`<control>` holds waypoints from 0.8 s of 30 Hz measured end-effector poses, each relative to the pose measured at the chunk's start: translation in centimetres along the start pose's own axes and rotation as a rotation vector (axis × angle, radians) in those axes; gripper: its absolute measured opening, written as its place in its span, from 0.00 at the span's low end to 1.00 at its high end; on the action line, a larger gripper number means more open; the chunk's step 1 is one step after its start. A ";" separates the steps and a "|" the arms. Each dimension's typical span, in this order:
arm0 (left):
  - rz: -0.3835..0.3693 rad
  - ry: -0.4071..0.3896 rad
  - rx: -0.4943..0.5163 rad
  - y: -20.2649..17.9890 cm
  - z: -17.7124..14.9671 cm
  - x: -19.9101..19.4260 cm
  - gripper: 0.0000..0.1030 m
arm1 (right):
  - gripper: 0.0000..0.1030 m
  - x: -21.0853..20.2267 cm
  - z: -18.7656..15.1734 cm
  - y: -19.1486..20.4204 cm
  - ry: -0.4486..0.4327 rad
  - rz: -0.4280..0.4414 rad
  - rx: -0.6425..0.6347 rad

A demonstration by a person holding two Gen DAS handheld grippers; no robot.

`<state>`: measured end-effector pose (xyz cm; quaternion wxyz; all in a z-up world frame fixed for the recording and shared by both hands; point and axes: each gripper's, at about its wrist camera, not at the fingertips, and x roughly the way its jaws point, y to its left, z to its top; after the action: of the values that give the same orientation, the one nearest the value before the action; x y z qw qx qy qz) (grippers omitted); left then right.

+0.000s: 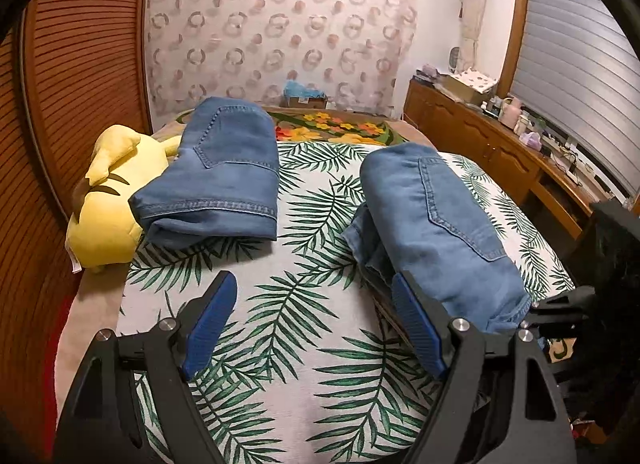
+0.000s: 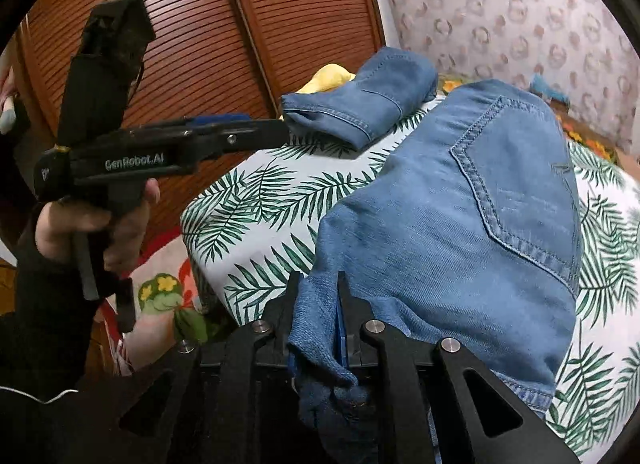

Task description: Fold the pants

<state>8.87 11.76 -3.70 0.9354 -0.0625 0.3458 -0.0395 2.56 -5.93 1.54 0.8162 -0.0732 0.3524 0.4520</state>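
Two folded pairs of blue jeans lie on a leaf-print bed cover [image 1: 304, 256]. The near pair [image 1: 440, 224] lies at the right; in the right wrist view it [image 2: 460, 232] fills the middle, back pocket up. The far pair [image 1: 224, 176] lies at the left, also in the right wrist view [image 2: 360, 104]. My right gripper [image 2: 318, 300] is shut on the near pair's front edge, denim bunched between its fingers. My left gripper [image 1: 312, 304] is open and empty above the cover, just left of the near pair; it shows side-on in the right wrist view [image 2: 256, 126].
A yellow plush toy [image 1: 104, 216] lies against the far jeans at the bed's left edge. A slatted wooden wardrobe [image 1: 80, 64] stands on the left. A wooden sideboard [image 1: 500, 144] with clutter runs along the right under a shuttered window. A flowered blanket [image 1: 332, 126] lies at the far end.
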 end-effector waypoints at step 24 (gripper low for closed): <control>-0.129 0.104 0.076 -6.4 -1.8 4.8 0.78 | 0.50 -2.3 5.0 -5.3 -0.117 -0.313 0.086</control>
<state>11.17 4.68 -7.20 0.9133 -0.0468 0.3875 -0.1161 8.49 -8.39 5.65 0.8982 -0.0655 0.3075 0.3071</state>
